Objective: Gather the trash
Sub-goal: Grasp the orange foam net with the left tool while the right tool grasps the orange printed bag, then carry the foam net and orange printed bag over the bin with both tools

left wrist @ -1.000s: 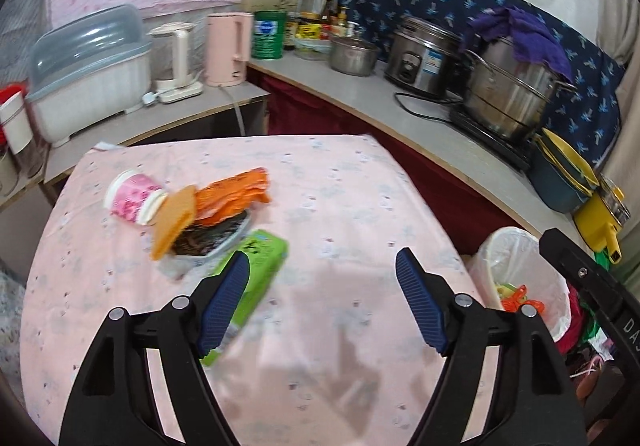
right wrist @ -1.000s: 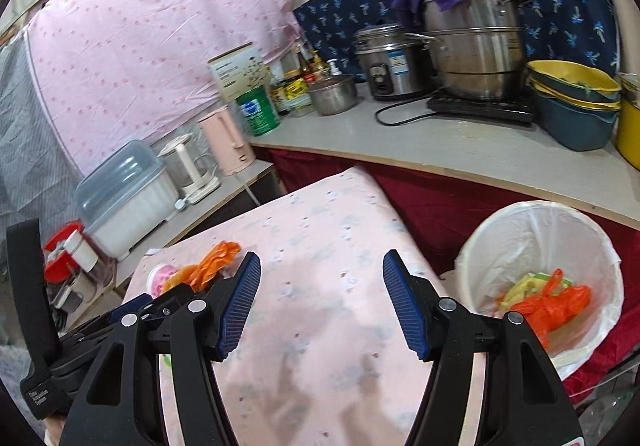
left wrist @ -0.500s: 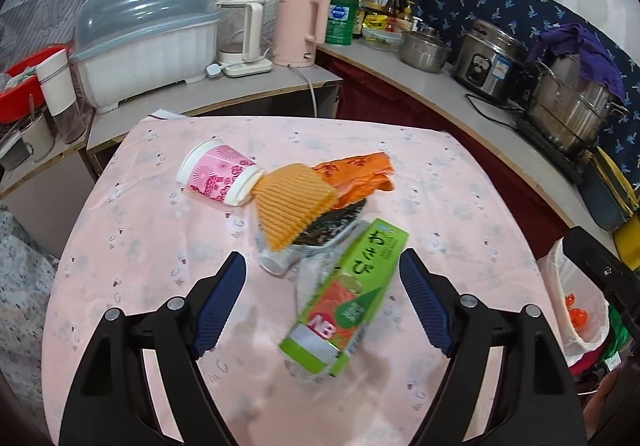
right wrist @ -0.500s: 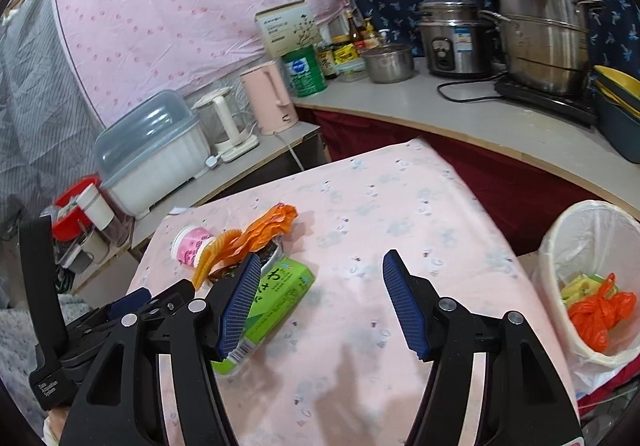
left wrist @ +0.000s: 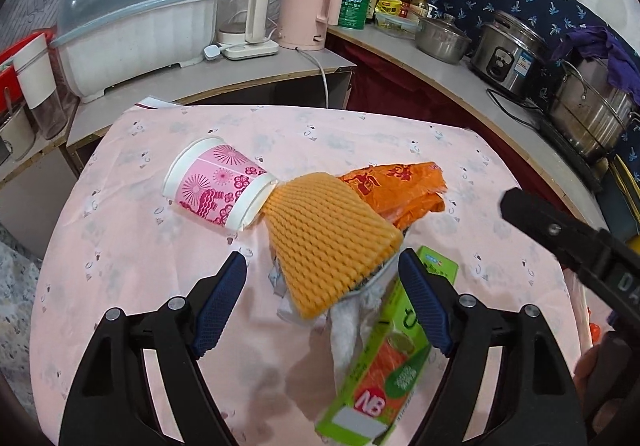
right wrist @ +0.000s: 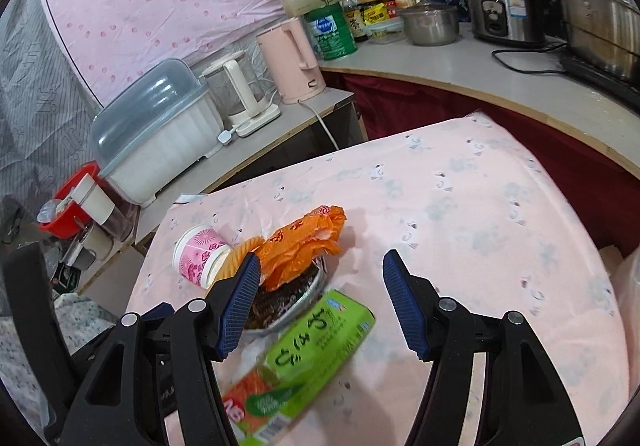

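Trash heap on pink tablecloth, both claws hovering over it.
Left of green box: pink paper cup, yellow foam net, orange bag on foil tray. Left gripper closing slightly, jaws wide, gripping nothing; right gripper half-open, empty.

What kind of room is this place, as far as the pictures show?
Most likely a home kitchen: a rice cooker, a pink kettle and a large steel pot stand on the counter around a cloth-covered table.
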